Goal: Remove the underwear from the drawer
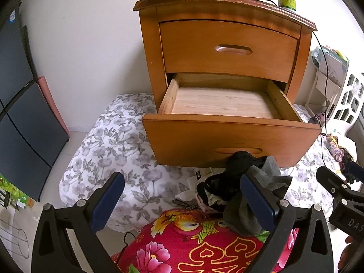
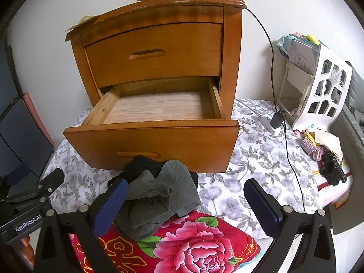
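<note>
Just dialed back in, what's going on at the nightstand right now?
The bottom drawer of the nightstand is pulled out and looks empty. A pile of underwear, grey and black pieces, lies on the red floral cushion in front of it. Both grippers are open and hold nothing: the left gripper and the right gripper hover by the pile. The top drawer is shut.
</note>
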`<state>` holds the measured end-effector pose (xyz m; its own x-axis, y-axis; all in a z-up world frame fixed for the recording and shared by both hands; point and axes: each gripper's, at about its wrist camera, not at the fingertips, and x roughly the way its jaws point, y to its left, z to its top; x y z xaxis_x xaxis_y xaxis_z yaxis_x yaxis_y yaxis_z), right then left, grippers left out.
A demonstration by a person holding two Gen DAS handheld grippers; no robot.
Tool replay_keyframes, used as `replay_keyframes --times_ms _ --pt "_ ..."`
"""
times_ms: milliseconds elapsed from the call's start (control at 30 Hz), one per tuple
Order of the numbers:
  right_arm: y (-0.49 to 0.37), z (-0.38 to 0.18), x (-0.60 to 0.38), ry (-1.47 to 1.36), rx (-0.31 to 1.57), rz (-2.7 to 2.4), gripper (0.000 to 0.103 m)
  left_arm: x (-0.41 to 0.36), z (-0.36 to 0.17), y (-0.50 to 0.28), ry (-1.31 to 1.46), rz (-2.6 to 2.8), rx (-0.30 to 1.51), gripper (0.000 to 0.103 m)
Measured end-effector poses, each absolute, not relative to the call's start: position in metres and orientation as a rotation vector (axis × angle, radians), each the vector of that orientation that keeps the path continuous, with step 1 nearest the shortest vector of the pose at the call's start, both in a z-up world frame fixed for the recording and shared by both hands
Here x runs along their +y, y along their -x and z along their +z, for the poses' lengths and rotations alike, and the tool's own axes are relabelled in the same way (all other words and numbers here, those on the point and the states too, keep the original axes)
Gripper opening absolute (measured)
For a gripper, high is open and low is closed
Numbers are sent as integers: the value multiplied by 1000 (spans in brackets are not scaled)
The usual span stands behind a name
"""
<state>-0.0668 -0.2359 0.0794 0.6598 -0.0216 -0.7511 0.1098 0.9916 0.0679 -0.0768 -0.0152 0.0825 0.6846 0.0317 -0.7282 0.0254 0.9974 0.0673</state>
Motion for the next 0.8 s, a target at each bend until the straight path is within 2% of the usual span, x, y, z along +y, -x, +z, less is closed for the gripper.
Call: replay_keyframes --times_ms 800 --pt "67 80 -237 -113 845 -72 103 -12 81 77 -72 18 822 101"
